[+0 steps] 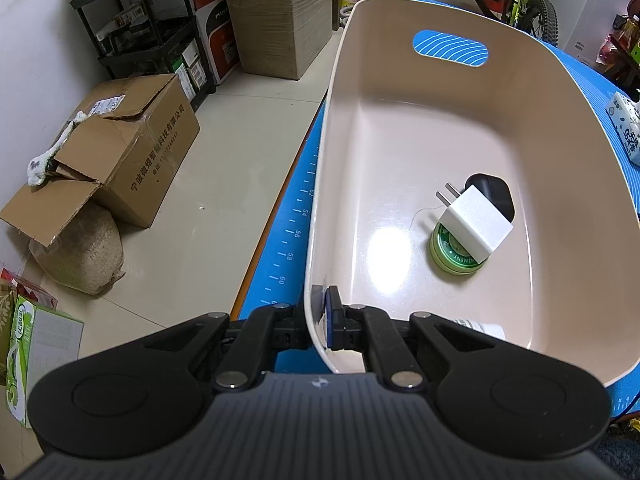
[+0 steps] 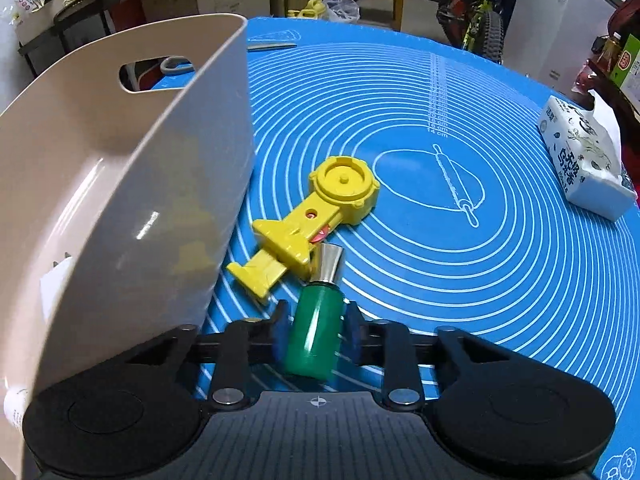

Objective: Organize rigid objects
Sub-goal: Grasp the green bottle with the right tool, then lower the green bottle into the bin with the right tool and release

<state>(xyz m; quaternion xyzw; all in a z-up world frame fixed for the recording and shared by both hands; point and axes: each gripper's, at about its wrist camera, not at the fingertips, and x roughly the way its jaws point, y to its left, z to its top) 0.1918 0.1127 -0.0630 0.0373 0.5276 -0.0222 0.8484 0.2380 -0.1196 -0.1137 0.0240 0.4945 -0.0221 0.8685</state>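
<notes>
My left gripper [image 1: 320,328] is shut on the near rim of a beige plastic basket [image 1: 440,128]. Inside the basket lie a white plug charger [image 1: 478,222] on top of a green round tin [image 1: 452,258], and a black object [image 1: 494,192] behind them. My right gripper [image 2: 316,332] is shut on a green cylinder with a silver cone tip [image 2: 318,332], held low over the blue mat [image 2: 460,280]. A yellow plastic toy tool [image 2: 316,216] lies on the mat just ahead of the tip. The basket's wall [image 2: 140,180] stands to the left.
A white tissue pack [image 2: 584,160] lies at the mat's right; it also shows in the left wrist view [image 1: 626,132]. Grey-handled scissors [image 2: 176,65] lie behind the basket. Cardboard boxes [image 1: 132,148] and a shelf [image 1: 152,32] stand on the floor beyond the table's left edge.
</notes>
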